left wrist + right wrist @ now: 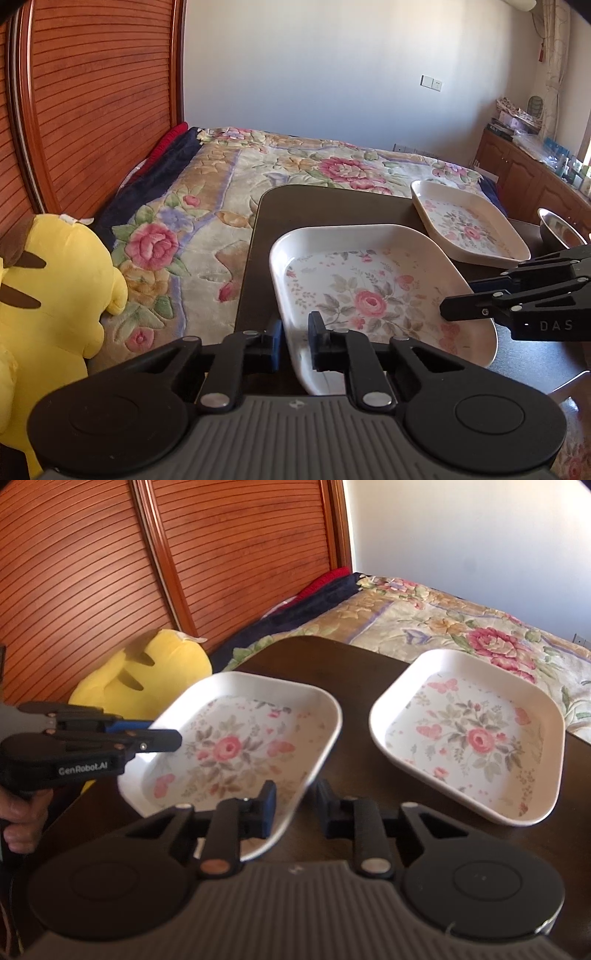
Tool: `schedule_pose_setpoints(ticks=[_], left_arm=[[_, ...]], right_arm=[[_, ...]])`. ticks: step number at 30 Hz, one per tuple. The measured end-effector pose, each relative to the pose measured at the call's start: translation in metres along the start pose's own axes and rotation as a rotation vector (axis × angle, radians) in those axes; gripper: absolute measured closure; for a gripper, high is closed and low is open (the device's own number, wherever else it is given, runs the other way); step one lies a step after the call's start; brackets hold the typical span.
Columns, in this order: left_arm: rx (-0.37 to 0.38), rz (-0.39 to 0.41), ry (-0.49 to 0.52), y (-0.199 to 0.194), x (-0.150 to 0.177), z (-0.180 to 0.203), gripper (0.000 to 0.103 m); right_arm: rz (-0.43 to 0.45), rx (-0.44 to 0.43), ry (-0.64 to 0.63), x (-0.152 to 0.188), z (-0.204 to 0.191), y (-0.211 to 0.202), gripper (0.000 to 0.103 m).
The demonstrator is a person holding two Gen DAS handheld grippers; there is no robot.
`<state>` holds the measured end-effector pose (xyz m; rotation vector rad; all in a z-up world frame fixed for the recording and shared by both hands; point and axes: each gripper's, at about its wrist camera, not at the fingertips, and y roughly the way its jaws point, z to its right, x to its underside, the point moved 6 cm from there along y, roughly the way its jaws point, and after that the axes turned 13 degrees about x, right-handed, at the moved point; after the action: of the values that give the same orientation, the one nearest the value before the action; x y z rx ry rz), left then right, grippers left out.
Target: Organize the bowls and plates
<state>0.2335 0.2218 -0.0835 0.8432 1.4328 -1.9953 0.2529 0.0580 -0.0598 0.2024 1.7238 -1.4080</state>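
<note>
A square white plate with a rose print (373, 291) (236, 746) is held tilted above the dark table (325, 206) (354, 701). My left gripper (295, 343) (162, 734) is shut on its left rim. My right gripper (293, 805) (458, 301) is shut on its opposite rim. A second matching floral plate (469, 225) (472, 734) lies flat on the table farther right. A steel bowl (557, 227) sits at the table's far right edge.
A bed with a floral blanket (229, 192) (480, 627) lies beyond the table. A yellow plush toy (55, 295) (147, 675) sits at the left by the wooden headboard (92, 92). A wooden cabinet (524, 170) with clutter stands at the right.
</note>
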Motion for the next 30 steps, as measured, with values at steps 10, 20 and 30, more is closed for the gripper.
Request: schedule_pose_setpoints(ticks=[10,20,30], left_arm=[[-0.006,0.038,0.045,-0.021,-0.006,0.024,0.088],[0.011,0.058,0.079,-0.037,-0.004,0.056,0.088],[0.051,0.062,0.114,-0.05,0.015,0.102,0.088]], right_arm=[[0.037,0.011,0.014,-0.002,0.008,-0.019,0.082],[0.093,0.015,0.025,0.005,0.024,-0.052,0.082],[0.118,0.053,0.044,0.031,0.042,-0.09,0.082]])
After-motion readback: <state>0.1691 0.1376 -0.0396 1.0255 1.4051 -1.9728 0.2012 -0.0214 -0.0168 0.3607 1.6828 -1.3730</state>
